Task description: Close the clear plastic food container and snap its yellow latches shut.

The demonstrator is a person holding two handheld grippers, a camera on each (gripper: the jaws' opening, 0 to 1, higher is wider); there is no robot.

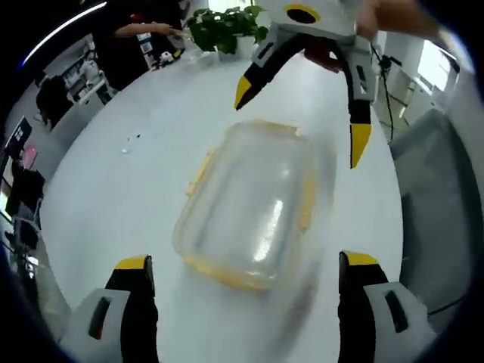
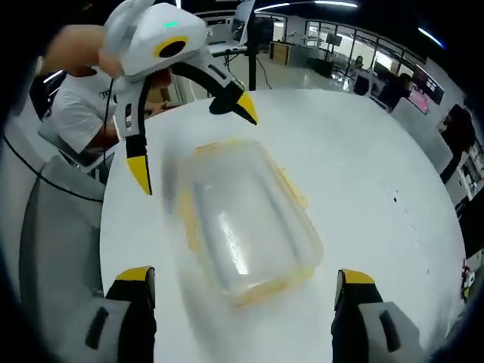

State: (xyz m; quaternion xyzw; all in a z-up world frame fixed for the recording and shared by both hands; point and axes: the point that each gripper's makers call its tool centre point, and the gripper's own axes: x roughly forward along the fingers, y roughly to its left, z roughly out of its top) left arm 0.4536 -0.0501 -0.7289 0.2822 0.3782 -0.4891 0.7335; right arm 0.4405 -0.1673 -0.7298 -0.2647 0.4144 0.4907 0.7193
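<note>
A clear rectangular plastic food container with yellow latches [image 1: 253, 204] lies on the round white table [image 1: 113, 197], its lid seemingly on top, though blur hides whether it is seated. The left gripper [image 1: 246, 283] hovers at one short end with its yellow-tipped jaws spread wide, holding nothing; the right gripper [image 2: 246, 291] faces it from the opposite end, equally wide and empty. The container lies between the two, touching neither. It looks light, thin-walled and slick, likely to skate on the smooth table if pushed from one side, so bracing one end while pressing each yellow latch [image 2: 295, 195] along the rim seems wisest. A green potted plant [image 1: 227, 26] stands well apart.
</note>
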